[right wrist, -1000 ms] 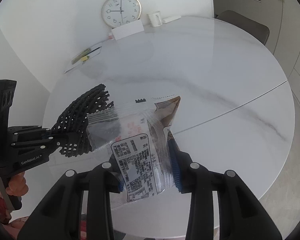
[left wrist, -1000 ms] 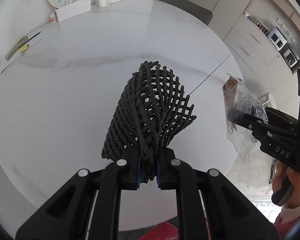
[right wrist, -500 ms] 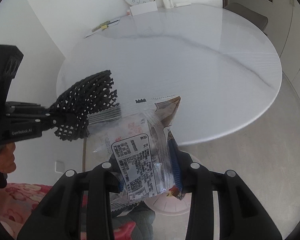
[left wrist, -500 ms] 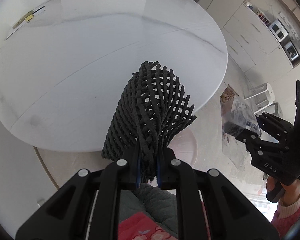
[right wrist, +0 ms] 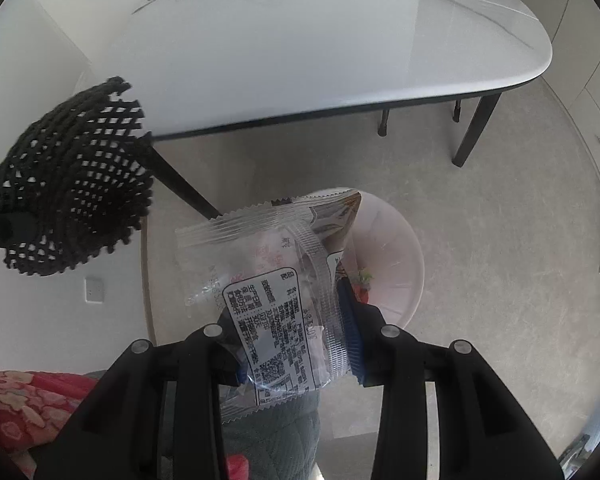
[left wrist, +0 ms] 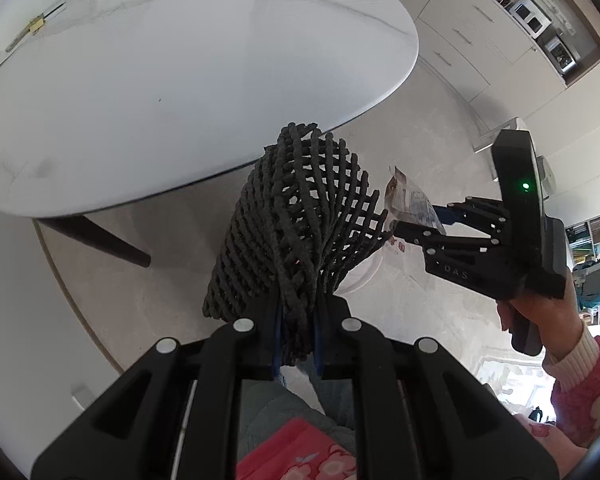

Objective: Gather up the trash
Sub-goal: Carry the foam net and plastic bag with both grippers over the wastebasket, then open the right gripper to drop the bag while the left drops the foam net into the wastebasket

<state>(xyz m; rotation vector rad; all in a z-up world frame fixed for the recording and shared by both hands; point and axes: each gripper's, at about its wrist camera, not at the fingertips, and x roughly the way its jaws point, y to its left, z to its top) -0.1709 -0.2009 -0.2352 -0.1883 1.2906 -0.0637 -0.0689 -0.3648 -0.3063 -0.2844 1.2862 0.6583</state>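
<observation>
**Both grippers held over the floor, each with trash**

A pale stone-look floor [right wrist: 480, 240] spreads beneath a white marble-top table [left wrist: 180, 80] on dark legs; cream cabinets [left wrist: 480, 40] line the wall. A pink bin [right wrist: 396, 264] stands on the floor. The left gripper [left wrist: 296, 336] pinches black foam netting [left wrist: 300, 220]; the right gripper [right wrist: 296, 344] clamps a clear snack wrapper [right wrist: 276, 280] above the bin.

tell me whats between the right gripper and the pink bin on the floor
Only the clear snack wrapper clamped in the right gripper. In the right wrist view it hangs in front of the pink bin; nothing else lies between.
</observation>
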